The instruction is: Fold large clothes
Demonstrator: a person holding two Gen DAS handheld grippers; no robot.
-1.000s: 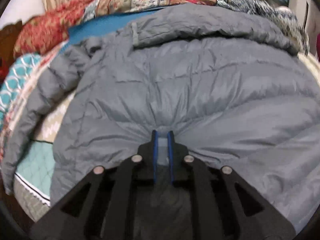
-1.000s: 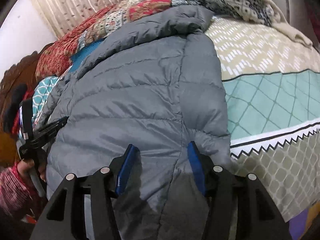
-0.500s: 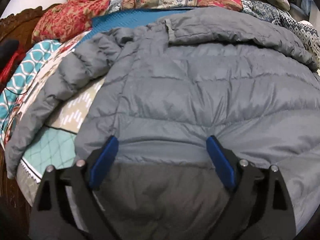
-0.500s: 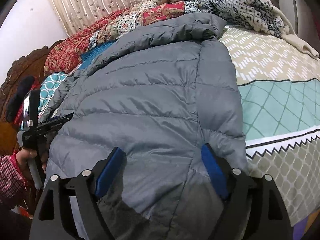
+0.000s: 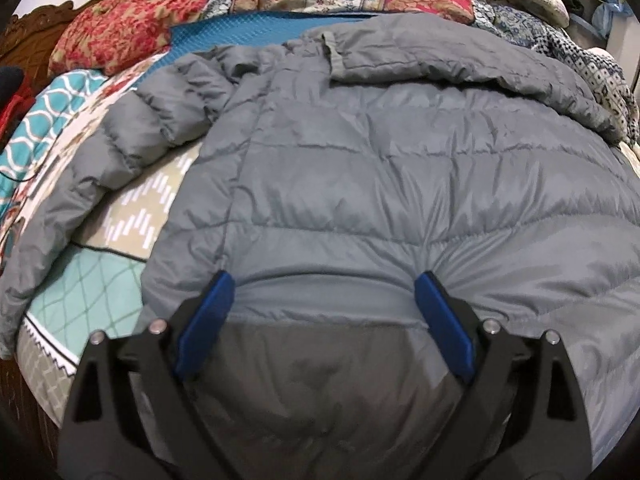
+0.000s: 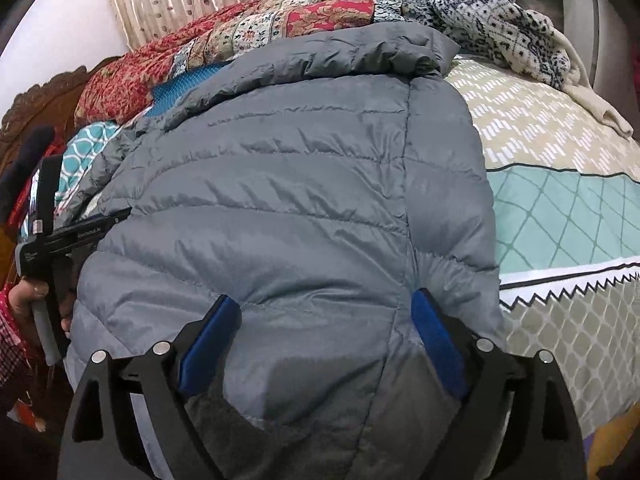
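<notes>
Both sets of jaws stand wide at the near hem, and neither is gripping anything. On the left gripper [image 5: 324, 304] the blue pads [image 5: 206, 312] are spread, with the hem band of the grey puffer jacket [image 5: 360, 184] lying slack between them, so the cloth is let go. On the right gripper [image 6: 324, 324] the jaws are opening at this moment, with jacket fabric bulging up between the pads [image 6: 434, 332] but not pinched. Outward from there, the jacket lies spread on the bed [image 6: 560, 216], hem nearest both grippers and collar [image 5: 400, 52] at the far end against the piled quilts [image 5: 248, 12], so its long axis runs straight away from the jaws. That is the relation everything turns on: each gripper looks up the length of the body, not across it. The 1 sleeve [image 5: 80, 184] in sight trails off on the left gripper's side over the patterned cover, so the left hand looks the nearer to it. The right gripper sits by the opposite side edge, where bare bedspread begins just beside the jacket. In the right view the left gripper [image 6: 64, 236] shows at the far-left edge, held by a hand [image 6: 34, 300] in a checked sleeve. My read: a fold needs a fresh grip either way.
</notes>
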